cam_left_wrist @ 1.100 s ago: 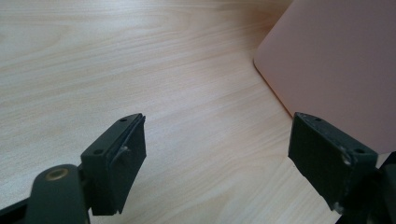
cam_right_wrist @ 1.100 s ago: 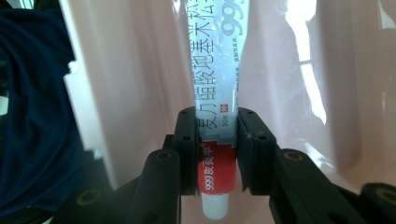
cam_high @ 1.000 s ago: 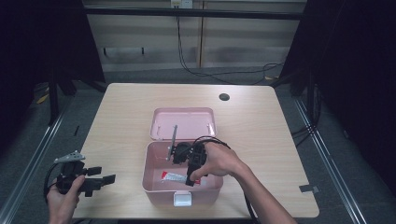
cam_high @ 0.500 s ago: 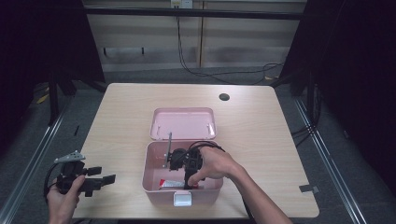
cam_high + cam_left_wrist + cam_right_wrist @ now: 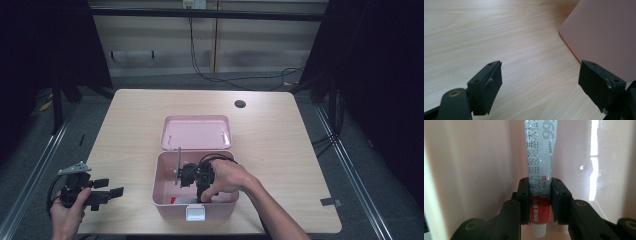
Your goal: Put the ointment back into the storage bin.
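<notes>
Reaching down into the open pink box (image 5: 165,197), the right gripper (image 5: 192,175) has its fingers clamped on a tube of ointment (image 5: 539,185). In the right gripper view the two black fingers (image 5: 523,200) press the tube from either side near its capped end, where a red band and a white cap (image 5: 539,230) sit just below the grip. The grey body of the tube, printed with dark characters, runs up away from the fingers against the pale pink inner wall (image 5: 469,170) of the box. From the high view the person's right hand (image 5: 225,177) is over the box, and the tube (image 5: 178,162) stands roughly upright above the gripper.

The box sits near the front middle of the wooden table (image 5: 280,130), its lid (image 5: 196,132) laid back flat behind it and a white latch (image 5: 195,214) on its front wall.

The left gripper (image 5: 102,189) is held at the table's front left corner, well apart from the box. In the left gripper view its fingers (image 5: 487,85) stand wide apart over bare wood, gripping nothing, with a corner of the pink box (image 5: 604,32) beyond them.
</notes>
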The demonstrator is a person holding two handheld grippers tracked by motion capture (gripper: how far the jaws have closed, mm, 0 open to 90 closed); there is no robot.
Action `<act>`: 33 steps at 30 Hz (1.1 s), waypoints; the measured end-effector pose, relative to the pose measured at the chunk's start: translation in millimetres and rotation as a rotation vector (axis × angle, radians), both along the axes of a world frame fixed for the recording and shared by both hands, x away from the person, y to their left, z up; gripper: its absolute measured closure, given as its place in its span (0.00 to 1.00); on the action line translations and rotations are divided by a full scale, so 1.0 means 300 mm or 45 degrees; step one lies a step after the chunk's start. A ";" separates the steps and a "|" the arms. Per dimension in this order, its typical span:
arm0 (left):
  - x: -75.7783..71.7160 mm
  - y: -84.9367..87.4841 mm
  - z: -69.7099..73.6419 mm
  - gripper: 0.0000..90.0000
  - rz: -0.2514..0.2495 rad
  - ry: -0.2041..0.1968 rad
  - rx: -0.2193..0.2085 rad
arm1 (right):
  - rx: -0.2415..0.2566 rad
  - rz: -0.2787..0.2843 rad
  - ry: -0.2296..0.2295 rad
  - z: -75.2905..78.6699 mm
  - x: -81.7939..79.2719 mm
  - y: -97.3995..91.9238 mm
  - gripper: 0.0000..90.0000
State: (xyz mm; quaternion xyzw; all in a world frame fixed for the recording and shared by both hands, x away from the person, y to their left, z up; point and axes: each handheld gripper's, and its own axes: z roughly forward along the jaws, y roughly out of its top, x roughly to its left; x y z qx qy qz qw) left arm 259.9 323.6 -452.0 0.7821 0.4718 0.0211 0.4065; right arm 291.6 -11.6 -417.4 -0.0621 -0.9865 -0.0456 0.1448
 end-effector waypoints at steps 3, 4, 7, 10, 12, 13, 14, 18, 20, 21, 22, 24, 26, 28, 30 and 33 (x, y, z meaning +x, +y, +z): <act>0.000 -0.002 0.000 0.21 -0.001 0.002 -0.003 | -0.023 -0.016 -0.004 -0.007 0.002 0.001 0.80; 0.000 -0.002 0.000 0.21 -0.003 0.003 -0.004 | -0.045 -0.017 -0.021 -0.009 0.005 0.003 0.80; 0.000 -0.001 0.001 0.21 -0.005 -0.001 -0.002 | -0.026 -0.014 -0.009 -0.015 0.004 0.005 0.80; 0.000 0.000 0.001 0.21 -0.005 0.000 -0.002 | -0.029 0.009 0.005 -0.027 0.001 0.013 0.80; 0.000 -0.001 0.001 0.21 -0.001 0.001 -0.008 | -0.036 0.024 0.008 -0.030 -0.001 0.019 0.80; 0.000 -0.001 0.001 0.21 0.001 0.001 -0.007 | -0.025 0.026 0.015 -0.033 0.000 0.019 0.80; 0.000 0.000 0.000 0.21 0.001 0.001 -0.008 | -0.028 0.024 0.003 -0.033 0.001 0.020 0.80; 0.000 0.000 0.000 0.21 -0.003 0.000 -0.003 | -0.035 0.028 0.015 -0.039 -0.001 0.021 0.80; 0.000 0.000 0.000 0.21 -0.003 0.002 -0.002 | -0.037 0.034 0.006 -0.040 0.000 0.022 0.79; 0.000 0.000 0.001 0.21 -0.003 0.002 -0.003 | -0.030 0.032 0.019 -0.043 -0.001 0.022 0.79; 0.000 0.000 0.000 0.21 0.000 0.002 -0.008 | -0.042 0.042 0.028 -0.044 0.000 0.023 0.79; 0.000 0.000 0.000 0.21 0.001 0.003 -0.007 | -0.056 0.044 0.023 -0.046 0.003 0.024 0.79; 0.000 0.000 0.000 0.21 0.003 0.006 -0.007 | -0.068 0.035 0.043 -0.053 0.000 0.024 0.79; 0.000 0.001 0.001 0.21 0.005 0.004 -0.005 | -0.082 0.048 0.048 -0.054 0.002 0.024 0.79; 0.000 0.001 0.000 0.21 0.001 0.008 -0.005 | -0.080 0.028 0.055 -0.056 0.003 0.022 0.79; -0.001 0.000 0.001 0.21 0.004 0.004 -0.004 | -0.084 0.024 0.057 -0.064 0.003 0.015 0.79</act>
